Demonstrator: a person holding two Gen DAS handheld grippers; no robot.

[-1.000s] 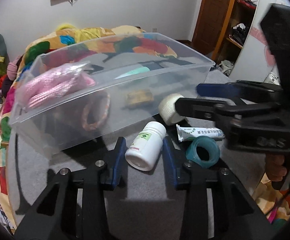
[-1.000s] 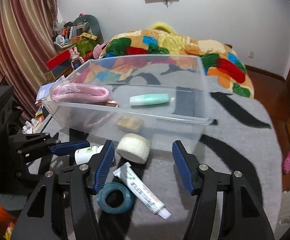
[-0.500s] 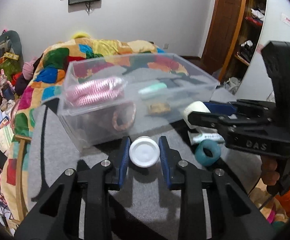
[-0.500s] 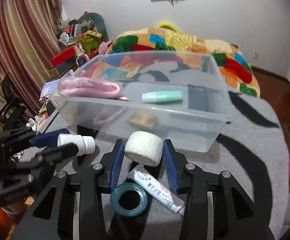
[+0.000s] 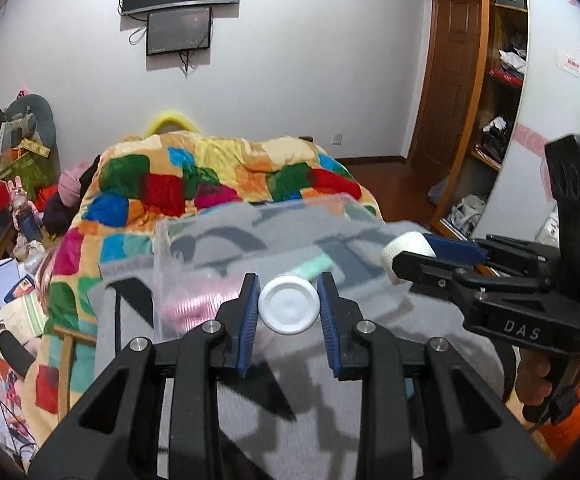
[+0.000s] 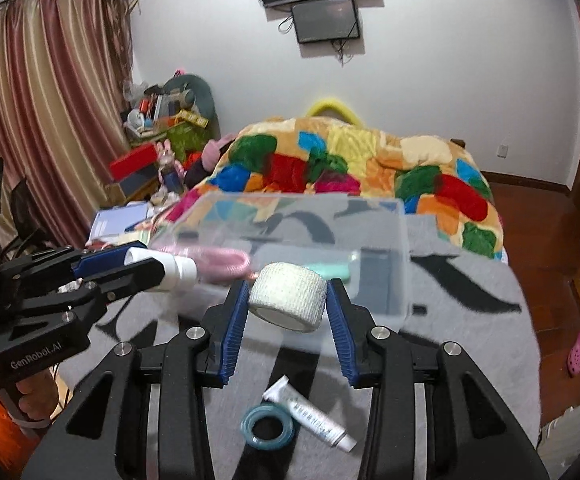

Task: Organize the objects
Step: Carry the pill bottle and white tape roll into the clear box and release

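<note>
Now both items are being carried clear of the grey worktop, where a second ago they were still lying in front of the clear plastic bin; the pickup stage is judged done, and only the drop into the bin is left for these two. The white pill bottle is being held cap-first toward the camera, level with the bin's near wall, with the jaws of the left gripper clamped on its sides. The white bandage roll is being gripped likewise by the right gripper, its jaws closed onto the roll's ends, just short of the bin's rim. A teal tape ring and a small tube are being left behind on the worktop.
</note>
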